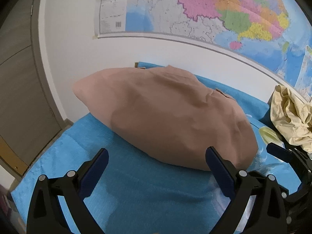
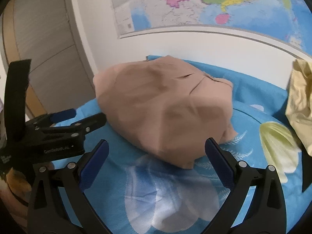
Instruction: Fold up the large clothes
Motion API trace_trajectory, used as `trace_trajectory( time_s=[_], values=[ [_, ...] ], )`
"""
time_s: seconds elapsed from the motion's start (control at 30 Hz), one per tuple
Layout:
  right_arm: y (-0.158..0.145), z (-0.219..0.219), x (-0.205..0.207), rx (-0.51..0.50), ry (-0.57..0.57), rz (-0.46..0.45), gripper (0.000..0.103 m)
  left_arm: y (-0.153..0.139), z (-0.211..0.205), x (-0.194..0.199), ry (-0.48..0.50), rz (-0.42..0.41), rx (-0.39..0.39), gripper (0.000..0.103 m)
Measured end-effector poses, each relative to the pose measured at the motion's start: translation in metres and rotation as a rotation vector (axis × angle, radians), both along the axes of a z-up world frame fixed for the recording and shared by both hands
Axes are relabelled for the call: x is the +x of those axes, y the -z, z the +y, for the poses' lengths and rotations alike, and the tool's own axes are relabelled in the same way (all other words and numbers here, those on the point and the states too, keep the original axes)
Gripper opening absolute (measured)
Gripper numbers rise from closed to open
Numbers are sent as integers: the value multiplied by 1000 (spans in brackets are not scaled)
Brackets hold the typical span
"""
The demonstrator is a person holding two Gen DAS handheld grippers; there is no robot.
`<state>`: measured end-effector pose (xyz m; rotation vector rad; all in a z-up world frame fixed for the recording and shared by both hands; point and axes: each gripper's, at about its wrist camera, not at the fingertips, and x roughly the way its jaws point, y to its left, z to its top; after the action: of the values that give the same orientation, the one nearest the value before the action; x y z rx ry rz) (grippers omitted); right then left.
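**Q:** Garment first: where is it and how does it lie?

**A:** A tan garment (image 1: 161, 117) lies folded in a mound on a blue cloth (image 1: 136, 193) that covers the table. Its long axis runs from the garment's far-left end, which hangs past the cloth's left edge, to its near-right end. That slant is plainer in the left wrist view; in the right wrist view the garment (image 2: 165, 109) looks shorter and rounder.

**Q:** What are the grippers doing?

**A:** Both stand wide with nothing between the fingers. The left gripper (image 1: 156, 161) hovers at the garment's near edge; its right finger overlaps the near-right corner in the picture, and I cannot tell whether it touches. The right gripper (image 2: 156, 152) sits just short of the garment's near edge, pads clear of the fabric.

**Q:** Does one view show what the other misses?

**A:** Yes. The right wrist view shows the left gripper (image 2: 81, 119) from the side, left of the garment, open. It also shows a white print (image 2: 167, 195) on the cloth, nearer than the garment. The left wrist view shows only a dark part of the right gripper (image 1: 288, 159), right of the garment.

**Q:** Anything else around it?

**A:** A crumpled yellow garment (image 1: 292, 117) lies to the right of the tan one, apart from it. A wall map (image 1: 204, 9) hangs behind, and a brown door (image 1: 21, 89) stands to the left.
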<state>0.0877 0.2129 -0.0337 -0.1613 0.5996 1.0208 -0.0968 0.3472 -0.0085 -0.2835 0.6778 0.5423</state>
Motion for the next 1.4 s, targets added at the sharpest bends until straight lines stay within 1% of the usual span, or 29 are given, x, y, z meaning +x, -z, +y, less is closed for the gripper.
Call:
trace_trajectory(
  time_s=[0.07,0.17,0.27,0.4,0.57,0.83,1.0,1.4],
  values=[
    [-1,-4,-2,9,-1,14,97,-3,-3,-3,-2,-5,0,96],
    [-2,-8,-4,11,2,31,97,-6,-9,-8,-4,-8,24,96],
    [-4,-13,-7,18,2,23,97,-7,-14,-11,-4,-7,32,96],
    [-4,-19,-11,27,4,24,97,-9,-18,-15,-9,-12,16,96],
    [-4,-24,-17,39,1,23,97,-12,-24,-22,-15,-16,35,96],
    [-3,-27,-29,34,-2,12,97,-17,-29,-30,-30,-28,46,96],
    [-3,-29,-33,33,-5,4,97,-17,-33,-34,-41,-22,64,96],
    [-2,-30,-41,27,-12,5,97,-19,-35,-43,-55,-27,64,96]
  ],
)
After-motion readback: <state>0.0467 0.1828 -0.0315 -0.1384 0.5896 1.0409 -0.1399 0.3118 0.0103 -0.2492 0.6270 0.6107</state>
